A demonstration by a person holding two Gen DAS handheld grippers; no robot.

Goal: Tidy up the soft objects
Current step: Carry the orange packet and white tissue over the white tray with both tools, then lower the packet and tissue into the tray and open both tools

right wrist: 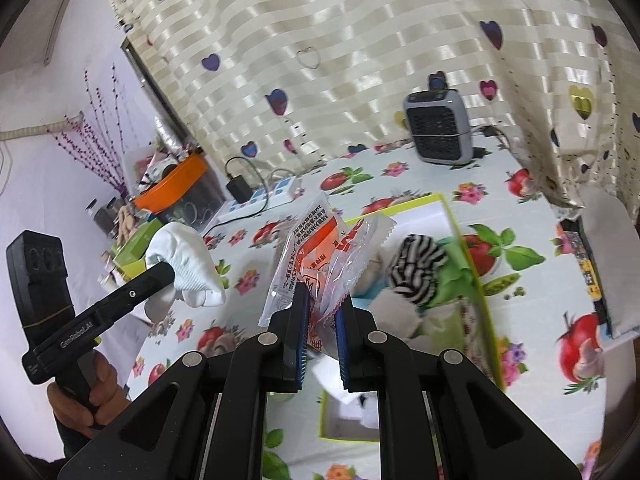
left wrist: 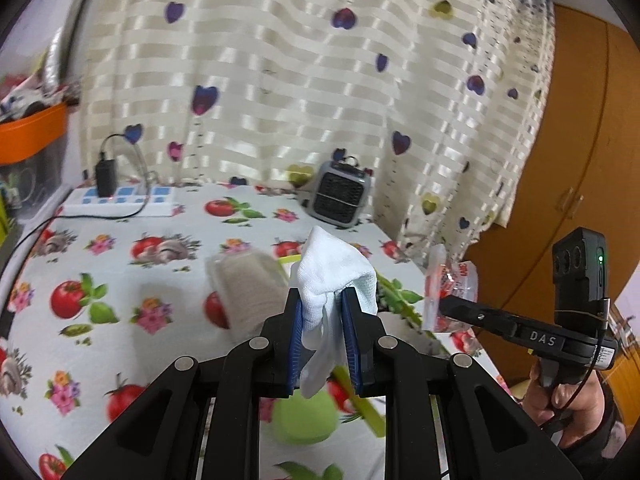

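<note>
Left gripper (left wrist: pixel 322 312) nearest the lens: jaws clamped on a white sock (left wrist: pixel 334 276), cloth bunched between the blue pads, loose end hanging below. Right gripper (right wrist: pixel 323 312) pinches a clear-and-orange plastic packet (right wrist: pixel 320 248) by its lower edge.

Tablecloth (left wrist: pixel 132 320), fruit print, covers the table. Green-rimmed box (right wrist: pixel 476 280) lies under the right gripper, holding 1 striped soft item (right wrist: pixel 420 268) among other cloth. Beige roll (left wrist: pixel 248 288) and green ball (left wrist: pixel 304 420) lie on the cloth.

Judgement: sock is light, limp, safe to squeeze mid-fold; packet is slick and crinkly, best held at the sealed seam.
</note>
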